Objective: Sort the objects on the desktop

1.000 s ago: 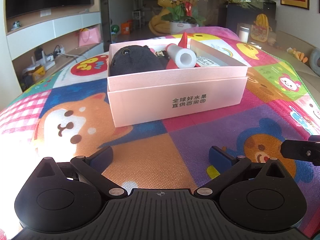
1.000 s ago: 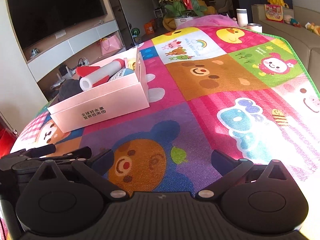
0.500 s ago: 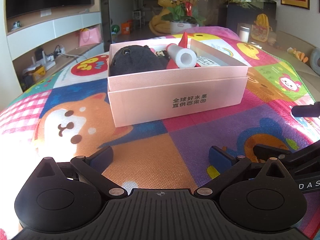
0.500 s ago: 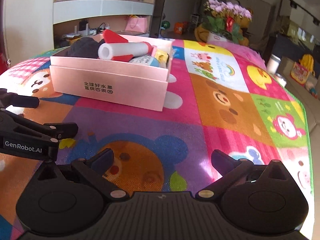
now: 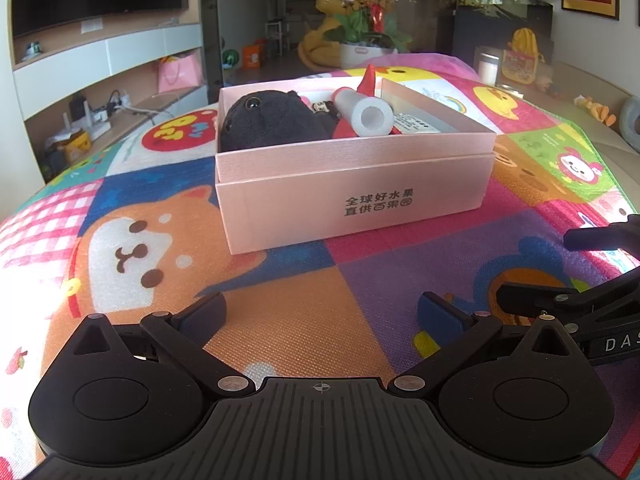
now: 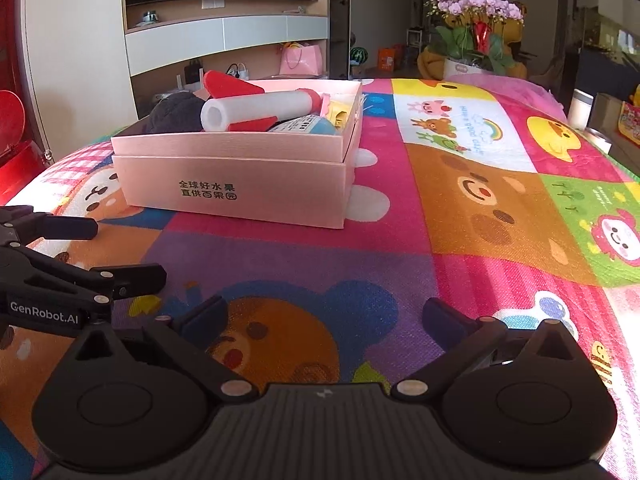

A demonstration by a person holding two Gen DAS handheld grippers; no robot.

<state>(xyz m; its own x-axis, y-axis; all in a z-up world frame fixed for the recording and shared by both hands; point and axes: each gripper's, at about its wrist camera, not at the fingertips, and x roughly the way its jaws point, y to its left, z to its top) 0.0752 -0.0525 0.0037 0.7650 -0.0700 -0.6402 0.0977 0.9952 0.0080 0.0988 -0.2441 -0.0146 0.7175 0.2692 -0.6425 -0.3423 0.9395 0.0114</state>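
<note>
A pink cardboard box (image 5: 352, 188) stands on the colourful cartoon mat (image 5: 300, 320); it also shows in the right wrist view (image 6: 240, 176). In it lie a black plush toy (image 5: 272, 124), a white foam rocket with red fins (image 5: 366, 114) and other small items. The rocket (image 6: 256, 110) and a blue-white item (image 6: 304, 125) show from the right. My left gripper (image 5: 322, 314) is open and empty, low over the mat in front of the box. My right gripper (image 6: 324, 318) is open and empty, just right of the left one.
The right gripper's fingers (image 5: 560, 296) reach in at the left view's right edge. The left gripper's fingers (image 6: 100, 276) lie at the right view's left edge. A flower pot (image 5: 366, 36) and cups (image 6: 582, 108) stand beyond the mat's far edge.
The right gripper has swung left to face the box and moved close beside the left gripper. The left gripper has stayed still. Both stay open.
</note>
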